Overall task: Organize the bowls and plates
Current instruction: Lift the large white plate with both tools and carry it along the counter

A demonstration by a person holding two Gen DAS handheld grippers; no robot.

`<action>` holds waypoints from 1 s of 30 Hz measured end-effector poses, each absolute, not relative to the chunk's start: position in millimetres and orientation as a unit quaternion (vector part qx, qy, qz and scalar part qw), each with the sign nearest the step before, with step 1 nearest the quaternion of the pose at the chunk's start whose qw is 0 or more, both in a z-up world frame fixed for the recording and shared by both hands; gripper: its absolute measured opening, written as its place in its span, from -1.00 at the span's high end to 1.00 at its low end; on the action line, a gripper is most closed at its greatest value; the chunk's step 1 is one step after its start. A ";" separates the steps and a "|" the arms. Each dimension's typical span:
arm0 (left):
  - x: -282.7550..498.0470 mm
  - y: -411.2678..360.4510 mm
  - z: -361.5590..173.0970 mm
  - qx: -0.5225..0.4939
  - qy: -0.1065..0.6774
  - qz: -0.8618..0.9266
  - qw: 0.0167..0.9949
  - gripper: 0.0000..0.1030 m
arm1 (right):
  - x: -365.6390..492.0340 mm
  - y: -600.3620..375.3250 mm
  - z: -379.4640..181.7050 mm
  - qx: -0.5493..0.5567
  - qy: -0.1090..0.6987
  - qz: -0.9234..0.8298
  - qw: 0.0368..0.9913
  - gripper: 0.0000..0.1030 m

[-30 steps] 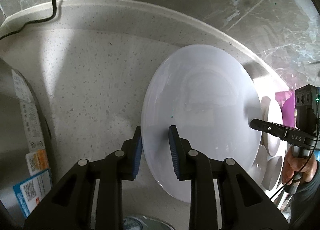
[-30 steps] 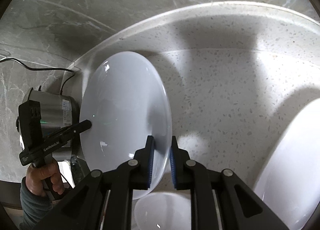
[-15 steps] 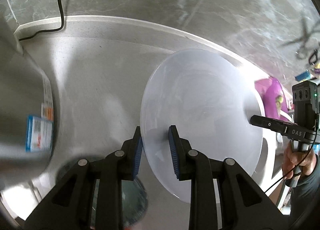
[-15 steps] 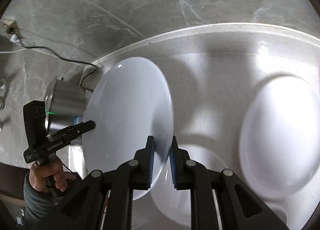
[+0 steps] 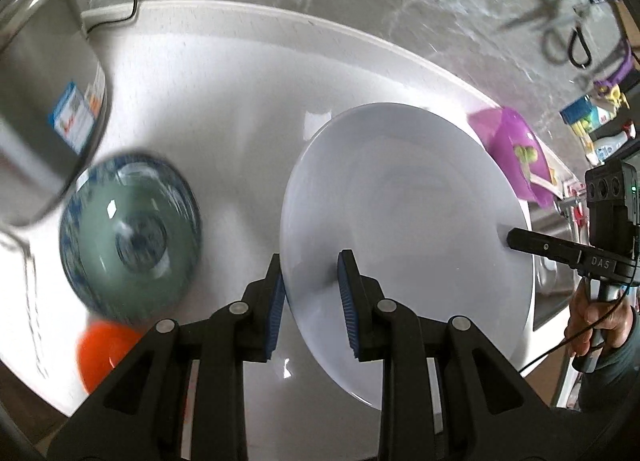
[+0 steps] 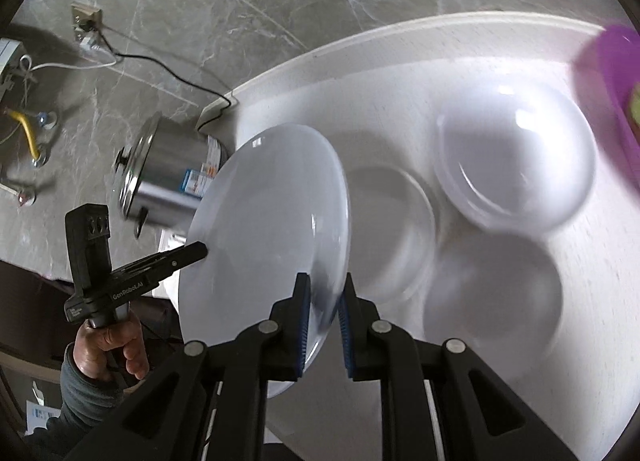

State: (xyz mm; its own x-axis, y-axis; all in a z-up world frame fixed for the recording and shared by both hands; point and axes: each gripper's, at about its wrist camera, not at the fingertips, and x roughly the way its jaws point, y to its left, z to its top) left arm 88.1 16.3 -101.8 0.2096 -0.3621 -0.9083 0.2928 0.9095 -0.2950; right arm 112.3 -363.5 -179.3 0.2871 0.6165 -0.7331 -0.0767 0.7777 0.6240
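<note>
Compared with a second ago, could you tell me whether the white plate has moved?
Yes. Held by both grippers, the white plate has risen off the countertop and travelled away from the steel pot.

Plate (image 5: 404, 229) is up off the counter (image 5: 224, 101), pinched at opposite edges by the left gripper (image 5: 312, 293) and right gripper (image 6: 323, 315). Bowl (image 5: 128, 233) sits left of it, pot (image 5: 44, 101) behind that. Three plates (image 6: 516, 157) lie on its right.
</note>
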 end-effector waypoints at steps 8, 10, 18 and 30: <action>-11.2 6.8 -134.7 -0.051 0.610 -0.193 0.767 0.53 | 54.5 -376.1 -202.9 0.236 0.570 0.232 0.752 0.68; -29.3 7.2 -145.5 -0.054 0.615 -0.187 0.764 0.53 | 42.8 -375.4 -214.4 0.235 0.579 0.233 0.745 0.68; -73.2 6.3 -180.0 -0.055 0.626 -0.170 0.759 0.52 | 23.5 -368.3 -250.5 0.223 0.595 0.235 0.736 0.68; -52.1 12.1 -198.6 -0.052 0.626 -0.173 0.759 0.53 | 14.1 -361.4 -274.2 0.214 0.599 0.237 0.735 0.68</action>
State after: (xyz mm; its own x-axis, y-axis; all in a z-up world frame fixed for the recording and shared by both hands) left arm -52.1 12.1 -198.6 0.1568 -0.3276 -0.9317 0.1978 0.9347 -0.2954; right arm 14.1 -361.4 -274.2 0.1711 0.6050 -0.7777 -0.0918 0.7956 0.5988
